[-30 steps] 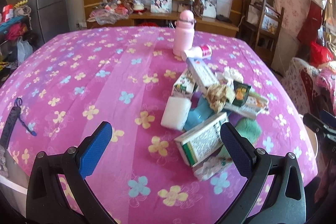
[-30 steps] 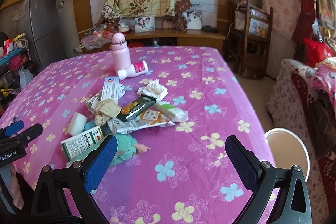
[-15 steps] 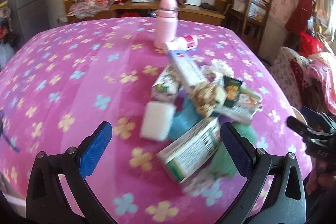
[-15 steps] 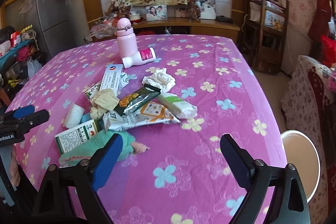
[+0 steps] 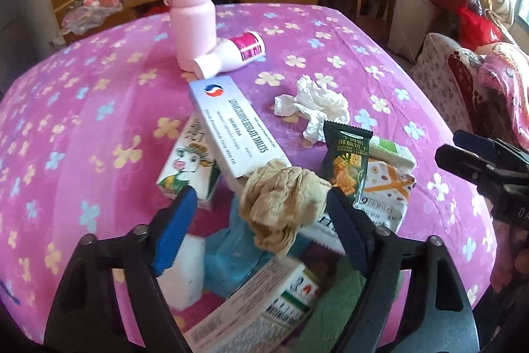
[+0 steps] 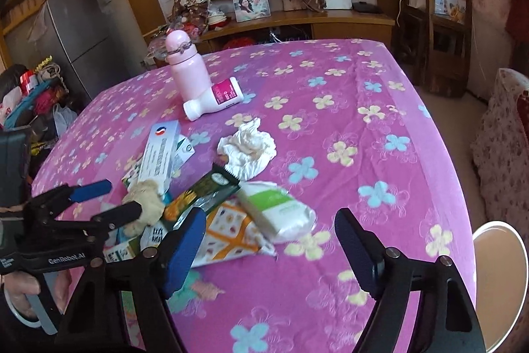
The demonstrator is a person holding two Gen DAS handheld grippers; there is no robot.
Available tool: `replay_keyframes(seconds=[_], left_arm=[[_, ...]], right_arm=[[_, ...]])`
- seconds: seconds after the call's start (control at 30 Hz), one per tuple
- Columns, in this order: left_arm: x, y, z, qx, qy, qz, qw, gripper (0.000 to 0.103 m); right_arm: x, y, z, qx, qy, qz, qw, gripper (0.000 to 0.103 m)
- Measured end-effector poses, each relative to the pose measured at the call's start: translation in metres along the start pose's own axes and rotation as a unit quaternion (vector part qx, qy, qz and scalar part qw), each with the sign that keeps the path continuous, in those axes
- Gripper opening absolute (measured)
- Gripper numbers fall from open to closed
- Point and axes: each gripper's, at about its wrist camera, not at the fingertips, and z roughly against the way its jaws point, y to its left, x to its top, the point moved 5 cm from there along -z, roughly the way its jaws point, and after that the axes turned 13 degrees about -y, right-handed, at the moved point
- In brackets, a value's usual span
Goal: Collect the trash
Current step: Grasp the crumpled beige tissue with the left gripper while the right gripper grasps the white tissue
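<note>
Both grippers are mid-squeeze over the trash pile on the pink flowered tablecloth (image 6: 380, 108). Left gripper (image 5: 261, 204) has its jaws closing around the crumpled brown paper wad (image 5: 281, 204); the right-hand pad looks to be touching the wad, the other one is clearly apart, so no real grip yet. Right gripper (image 6: 267, 230) is closing too, with the white-and-green soft pack (image 6: 277, 210) just ahead of its tips and nothing pressed between the pads.

To do this step well, the left should centre the wad between the pads before the squeeze finishes, since it's sitting on top of the long white box (image 5: 231, 124) and could roll off. The right probably wants to push forward a bit so it straddles the pack instead of shoving it along.

Readable stuff: the white box says "TABLETS" at the end of a long line, the rest is hard to make out. Left gripper body in the right view reads "GenRobot.AI". The dark green cracker packet (image 5: 347, 157) and the carton with a cartoon cow (image 5: 188, 167) have Chinese text, too small to read.
</note>
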Motion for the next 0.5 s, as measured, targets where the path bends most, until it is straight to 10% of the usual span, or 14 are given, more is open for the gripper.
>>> replay_keyframes(seconds=[0.13, 0.5], left_arm=[[-0.005, 0.001, -0.017, -0.016, 0.034, 0.020, 0.9991, 0.023], [0.005, 0.008, -0.013, -0.025, 0.021, 0.046, 0.9984, 0.014]], right_arm=[[0.011, -0.004, -0.021, 0.013, 0.006, 0.002, 1.000, 0.079], [0.034, 0.006, -0.128, 0.023, 0.074, 0.008, 0.997, 0.060]])
